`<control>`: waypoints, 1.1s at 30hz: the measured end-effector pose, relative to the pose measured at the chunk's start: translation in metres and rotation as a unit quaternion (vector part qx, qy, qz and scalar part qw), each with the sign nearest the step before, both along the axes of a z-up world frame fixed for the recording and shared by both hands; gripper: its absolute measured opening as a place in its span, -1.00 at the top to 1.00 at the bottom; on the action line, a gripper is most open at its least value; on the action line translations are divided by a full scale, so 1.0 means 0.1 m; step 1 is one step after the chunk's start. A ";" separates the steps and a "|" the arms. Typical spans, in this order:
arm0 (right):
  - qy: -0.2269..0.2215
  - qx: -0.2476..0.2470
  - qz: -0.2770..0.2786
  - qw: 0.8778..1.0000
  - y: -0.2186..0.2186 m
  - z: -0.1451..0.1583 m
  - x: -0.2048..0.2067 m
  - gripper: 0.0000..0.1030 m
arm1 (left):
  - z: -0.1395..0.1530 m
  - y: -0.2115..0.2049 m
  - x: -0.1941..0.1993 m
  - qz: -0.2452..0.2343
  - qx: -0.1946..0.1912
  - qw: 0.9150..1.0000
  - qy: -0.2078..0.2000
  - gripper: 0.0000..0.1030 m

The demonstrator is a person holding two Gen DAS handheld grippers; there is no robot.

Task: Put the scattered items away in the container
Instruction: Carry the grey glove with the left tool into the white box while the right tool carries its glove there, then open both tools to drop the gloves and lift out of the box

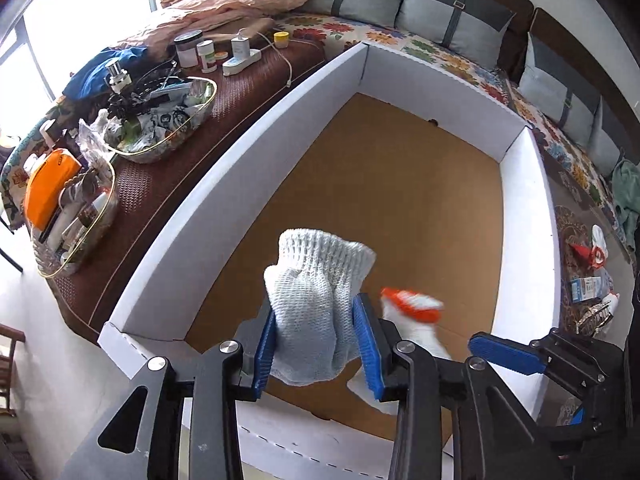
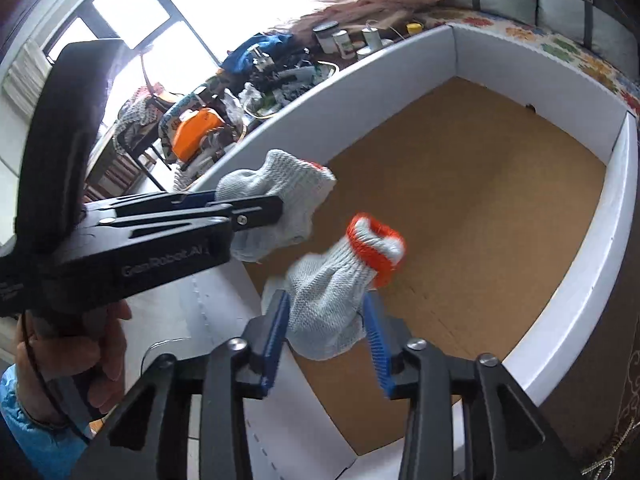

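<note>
The left gripper (image 1: pixel 318 334) is closed on a white knit glove (image 1: pixel 316 300), its blue pads (image 1: pixel 266 354) pressing both sides of the fabric while the ribbed cuff stands up beyond the fingertips. Just to the right of those fingers, the right gripper (image 2: pixel 328 332) pinches a second knit glove with an orange-edged cuff (image 2: pixel 340 280), the cuff opening rising past its own blue pads (image 2: pixel 276 340). In the right wrist view, the left gripper crosses in from the left with its glove bunched at the tip, a bare hand (image 2: pixel 72 344) on its handle. Both gloves hang above the brown cardboard floor of a large white-walled box (image 1: pixel 248 152), over its near end. Left of the left fingers, outside the box wall, lie a gold-rimmed tray (image 1: pixel 160 120) heaped with small items and an orange pouch (image 1: pixel 48 188). Farther ahead stand jars (image 1: pixel 188 48) and a white power strip (image 1: pixel 240 62). Beyond the box is a floral sofa cover (image 1: pixel 400 36) with grey cushions (image 1: pixel 452 16).
</note>
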State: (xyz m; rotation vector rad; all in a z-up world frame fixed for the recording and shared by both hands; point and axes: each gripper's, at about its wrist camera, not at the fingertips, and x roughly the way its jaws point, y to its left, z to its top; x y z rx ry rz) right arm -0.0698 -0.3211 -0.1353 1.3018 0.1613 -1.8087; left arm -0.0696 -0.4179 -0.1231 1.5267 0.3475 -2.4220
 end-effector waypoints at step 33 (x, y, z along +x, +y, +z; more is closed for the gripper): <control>-0.007 -0.039 0.002 0.999 0.50 0.03 0.61 0.08 | -0.25 0.80 0.28 0.011 0.075 0.995 0.062 0.19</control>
